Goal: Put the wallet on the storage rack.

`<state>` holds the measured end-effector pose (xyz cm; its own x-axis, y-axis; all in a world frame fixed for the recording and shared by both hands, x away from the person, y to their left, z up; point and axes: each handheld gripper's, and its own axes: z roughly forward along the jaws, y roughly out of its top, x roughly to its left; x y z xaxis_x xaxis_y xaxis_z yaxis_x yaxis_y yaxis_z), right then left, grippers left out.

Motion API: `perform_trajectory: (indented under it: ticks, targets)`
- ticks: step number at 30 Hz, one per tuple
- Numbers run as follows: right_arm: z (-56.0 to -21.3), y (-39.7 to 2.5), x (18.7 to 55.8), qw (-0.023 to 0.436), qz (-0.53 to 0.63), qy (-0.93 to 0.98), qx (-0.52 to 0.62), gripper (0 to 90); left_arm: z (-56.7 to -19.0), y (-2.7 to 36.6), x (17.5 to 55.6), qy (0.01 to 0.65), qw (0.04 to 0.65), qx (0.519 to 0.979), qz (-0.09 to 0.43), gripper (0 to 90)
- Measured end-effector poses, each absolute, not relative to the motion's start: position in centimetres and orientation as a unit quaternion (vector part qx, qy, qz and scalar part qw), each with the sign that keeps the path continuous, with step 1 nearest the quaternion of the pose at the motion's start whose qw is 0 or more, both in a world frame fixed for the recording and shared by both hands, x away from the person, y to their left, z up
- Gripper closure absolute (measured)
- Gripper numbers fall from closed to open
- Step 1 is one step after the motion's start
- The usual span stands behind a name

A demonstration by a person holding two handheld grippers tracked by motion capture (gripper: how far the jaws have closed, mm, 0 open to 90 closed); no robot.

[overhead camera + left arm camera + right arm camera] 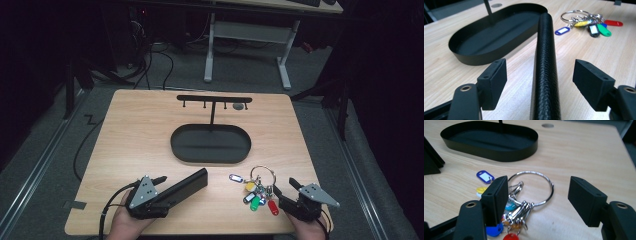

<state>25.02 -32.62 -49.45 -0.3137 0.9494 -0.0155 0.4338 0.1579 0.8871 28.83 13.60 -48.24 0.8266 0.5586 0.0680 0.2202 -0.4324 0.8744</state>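
A long black textured case [186, 184] lies at the table's front left, its near end between the jaws of my left gripper [166, 188]. In the left gripper view the case [545, 62] runs up the middle, and my left gripper [541, 75] stands open with gaps on both sides. A metal key ring [263, 175] with several coloured tags [256, 202] lies at the front right. My right gripper [284, 186] sits just right of it, open. In the right gripper view the ring [534, 173] and its clips lie between the open jaws of my right gripper [537, 197].
A black oval tray [175, 145] sits mid-table, with a thin T-shaped stand [214, 99] with small hooks rising from its back. A round grommet [238, 106] is set in the table behind it. Beyond the table are a dark floor, cables and a desk frame [285, 65].
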Motion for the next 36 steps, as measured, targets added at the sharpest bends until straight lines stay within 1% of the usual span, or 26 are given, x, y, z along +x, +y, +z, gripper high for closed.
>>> perform_trajectory:
  ticks: [2, 4, 5, 7, 12, 16, 23, 29, 36]
  targets:
    - [-49.3, -32.3, 24.8, 0.339, 0.419, 0.696, 0.474, 35.2, -48.2, 13.4, 28.7, 0.231, 0.459, 0.838, 0.184, 29.6]
    - [-49.4, -32.1, 24.4, 0.350, 0.432, 0.694, 0.456, 36.0, -48.3, 13.3, 28.7, 0.227, 0.437, 0.850, 0.188, 29.6]
    - [-49.6, -32.1, 24.3, 0.349, 0.436, 0.695, 0.453, 36.0, -48.2, 13.1, 28.7, 0.227, 0.424, 0.855, 0.193, 29.2]
    - [-50.0, -32.2, 24.0, 0.333, 0.448, 0.699, 0.447, 36.4, -47.9, 12.9, 28.7, 0.228, 0.413, 0.860, 0.195, 28.6]
    - [-50.4, -32.3, 24.3, 0.314, 0.466, 0.702, 0.438, 36.6, -47.0, 12.3, 29.1, 0.231, 0.390, 0.870, 0.194, 28.8]
    - [-50.2, -32.3, 24.6, 0.313, 0.478, 0.698, 0.432, 36.6, -46.3, 12.1, 29.3, 0.231, 0.375, 0.877, 0.193, 26.3]
    - [-50.2, -32.5, 24.5, 0.313, 0.477, 0.690, 0.445, 36.6, -45.7, 12.1, 29.5, 0.198, 0.326, 0.906, 0.182, 26.4]
    - [-50.6, -32.9, 24.7, 0.312, 0.469, 0.684, 0.464, 36.7, -45.3, 12.2, 29.7, 0.188, 0.292, 0.922, 0.172, 27.1]
    - [-50.7, -32.8, 24.8, 0.311, 0.462, 0.687, 0.467, 36.7, -44.8, 12.0, 29.6, 0.179, 0.266, 0.935, 0.153, 28.0]
